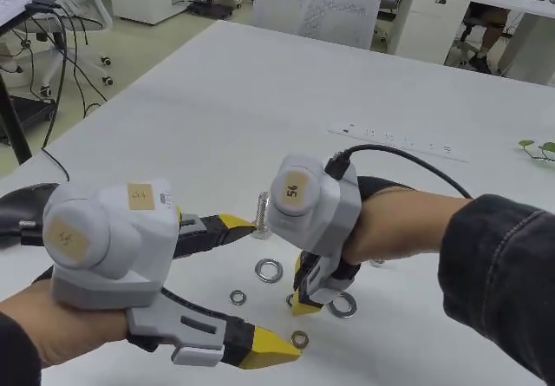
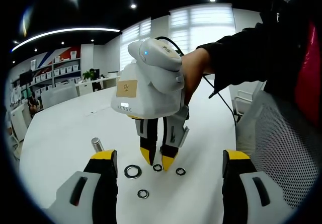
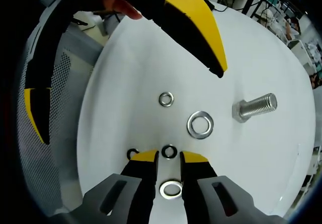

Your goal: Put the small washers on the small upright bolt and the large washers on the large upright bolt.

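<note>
- Small washer (image 3: 169, 150) lies flat on the white table (image 1: 390, 108), just beyond the right gripper (image 2: 158, 162), in line with the gap between its tips.
- Right gripper points down, jaws narrowly parted and gripping nothing. It is the nearer one.
- Left gripper (image 1: 277, 286) hangs spread wide at the near left, empty.
- Upright bolt (image 1: 263, 215) stands far-left of the right gripper, with a large washer (image 1: 269, 271) between them.

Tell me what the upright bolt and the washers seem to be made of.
The upright bolt looks like steel: bright silver, with shiny threads. The large washer shows the same grey metal with glossy highlights. The small washer is probably metal too.
</note>
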